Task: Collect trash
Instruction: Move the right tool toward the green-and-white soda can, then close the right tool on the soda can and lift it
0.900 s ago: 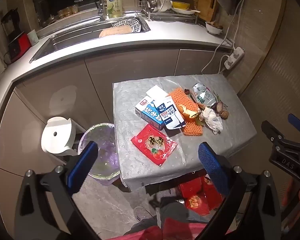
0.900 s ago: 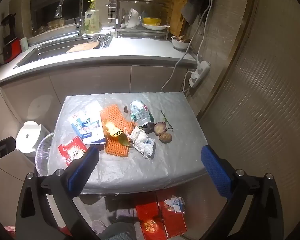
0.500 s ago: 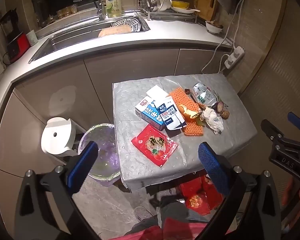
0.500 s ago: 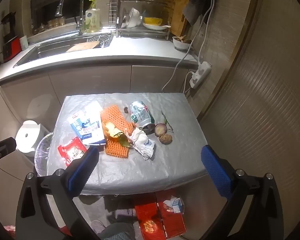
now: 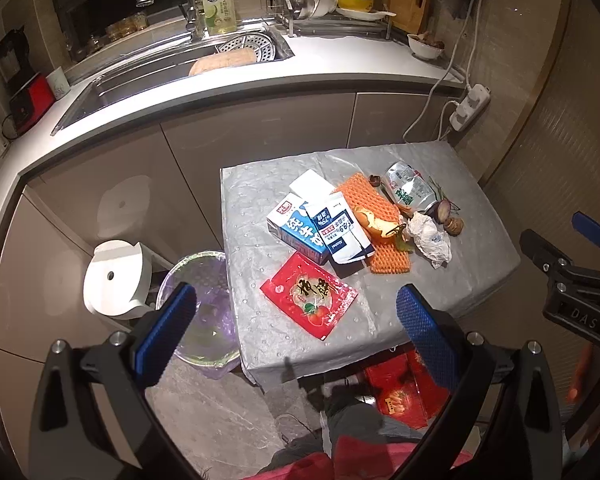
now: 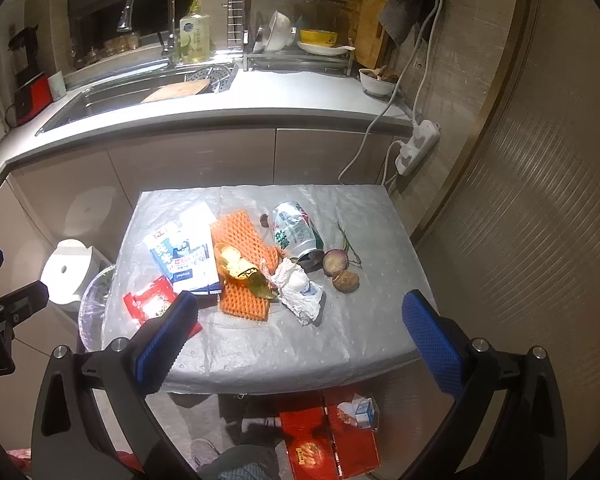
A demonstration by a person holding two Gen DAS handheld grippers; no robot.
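A small table with a grey cover (image 5: 284, 320) (image 6: 260, 344) holds trash: a red snack packet (image 5: 309, 295) (image 6: 150, 304), a blue milk carton (image 5: 296, 232) (image 6: 168, 250), a white-blue pouch (image 5: 340, 232), orange foam netting (image 5: 380, 220) (image 6: 244, 264), orange peel (image 5: 374, 222) (image 6: 234, 264), crumpled paper (image 5: 430, 238) (image 6: 298, 290), a crushed can (image 5: 408, 190) (image 6: 296, 232) and small fruit scraps (image 6: 340, 268). A bin lined with a clear bag (image 5: 204, 312) (image 6: 92, 312) stands left of the table. My left gripper (image 5: 296, 320) and right gripper (image 6: 300, 328) are both open and empty, high above the table's near edge.
A white lidded bin (image 5: 114, 280) stands beside the lined bin. Red boxes (image 6: 332, 440) lie under the table. Behind the table runs a counter with a sink (image 5: 172, 72), a dish rack (image 6: 296, 48) and a hanging power strip (image 6: 416, 148).
Both grippers have stayed nearly still and open. The views shift only very slightly.
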